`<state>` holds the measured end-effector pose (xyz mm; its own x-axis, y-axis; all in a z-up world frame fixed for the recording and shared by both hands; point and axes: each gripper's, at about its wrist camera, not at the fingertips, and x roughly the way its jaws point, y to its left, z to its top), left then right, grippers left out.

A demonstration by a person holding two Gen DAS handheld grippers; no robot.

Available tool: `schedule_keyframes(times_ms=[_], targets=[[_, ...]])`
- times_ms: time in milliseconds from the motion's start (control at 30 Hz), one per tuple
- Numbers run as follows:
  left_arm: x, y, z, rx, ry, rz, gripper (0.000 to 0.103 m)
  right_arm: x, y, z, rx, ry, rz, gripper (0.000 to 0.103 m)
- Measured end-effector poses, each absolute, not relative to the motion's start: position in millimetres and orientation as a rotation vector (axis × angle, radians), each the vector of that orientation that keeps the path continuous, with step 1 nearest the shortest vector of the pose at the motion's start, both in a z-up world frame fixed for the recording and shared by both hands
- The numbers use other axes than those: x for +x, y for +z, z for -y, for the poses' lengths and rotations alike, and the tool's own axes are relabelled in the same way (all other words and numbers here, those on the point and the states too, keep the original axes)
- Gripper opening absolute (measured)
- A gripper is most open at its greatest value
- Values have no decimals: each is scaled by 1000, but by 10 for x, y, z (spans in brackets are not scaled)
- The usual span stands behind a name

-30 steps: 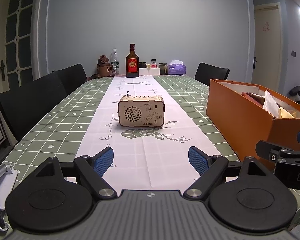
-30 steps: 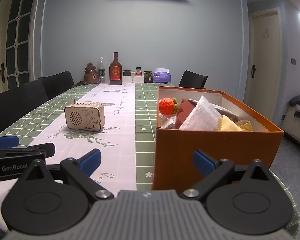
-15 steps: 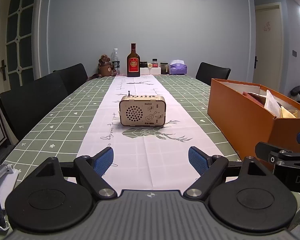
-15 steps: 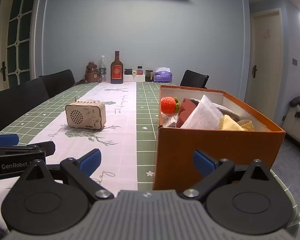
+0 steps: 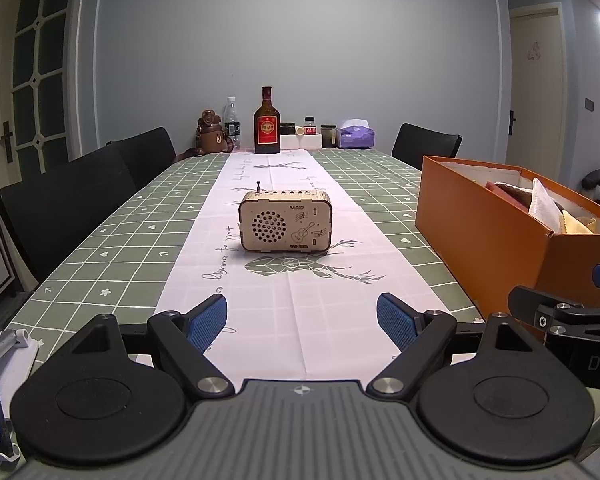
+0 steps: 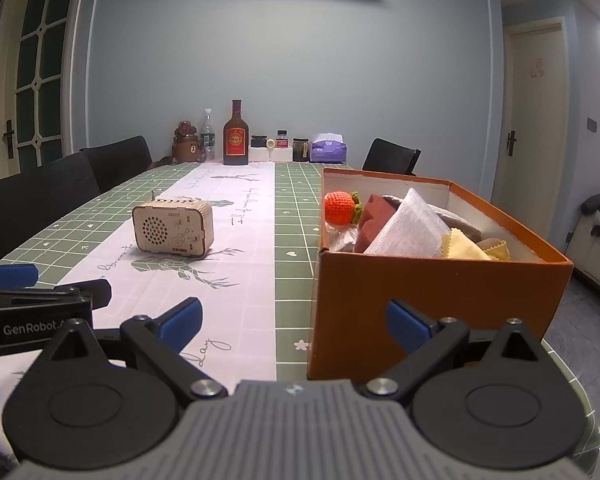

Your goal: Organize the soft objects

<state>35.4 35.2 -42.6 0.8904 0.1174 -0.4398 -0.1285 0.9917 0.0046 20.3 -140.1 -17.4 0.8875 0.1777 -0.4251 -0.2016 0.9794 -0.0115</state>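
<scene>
Two tongs spread wide, left tongs [image 5: 302, 318], right tongs [image 6: 294, 320], orange box [image 6: 432, 304] filled.

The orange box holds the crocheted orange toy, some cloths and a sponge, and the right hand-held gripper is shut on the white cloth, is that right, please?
Not quite. The orange box does hold the crocheted orange toy, cloths and a sponge, but the right hand-held gripper is open and holds nothing. The right wrist view shows its fingers spread apart in front of the box, while the white cloth lies untouched inside.
</scene>
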Motion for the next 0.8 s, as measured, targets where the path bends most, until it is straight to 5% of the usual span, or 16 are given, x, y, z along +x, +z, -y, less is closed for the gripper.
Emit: schedule_keyframes(times_ms=[800], targets=[[357, -425, -344, -26, 122, -459, 99, 216, -187, 1398, -61, 196, -440, 97]])
